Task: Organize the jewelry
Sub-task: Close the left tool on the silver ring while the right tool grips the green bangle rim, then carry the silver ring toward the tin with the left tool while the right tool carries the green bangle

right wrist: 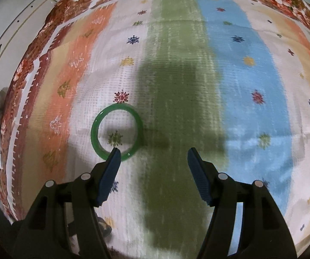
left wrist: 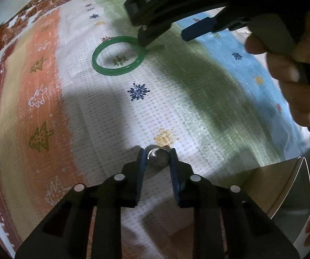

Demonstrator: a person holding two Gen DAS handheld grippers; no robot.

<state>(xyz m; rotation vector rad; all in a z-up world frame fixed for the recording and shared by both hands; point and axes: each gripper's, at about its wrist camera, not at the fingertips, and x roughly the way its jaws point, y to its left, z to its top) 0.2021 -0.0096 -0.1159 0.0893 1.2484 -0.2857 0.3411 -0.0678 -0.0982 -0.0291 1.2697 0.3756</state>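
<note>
A green bangle (left wrist: 118,56) lies flat on the striped cloth, also in the right wrist view (right wrist: 117,132). My left gripper (left wrist: 157,156) is shut on a small silver metal ball-like piece (left wrist: 158,157), low over the cloth. My right gripper (right wrist: 152,153) is open and empty; its left finger (right wrist: 111,168) overlaps the bangle's near rim, the rest of the bangle lies to the left of the gap. In the left wrist view the right gripper (left wrist: 165,36) hangs over the bangle's right edge.
A shiny metal container (left wrist: 284,194) stands at the lower right of the left wrist view. The patterned cloth (right wrist: 176,86) covers the table, with its edge and a white wall (right wrist: 14,32) at the left. A person's hand (left wrist: 288,75) holds the right gripper.
</note>
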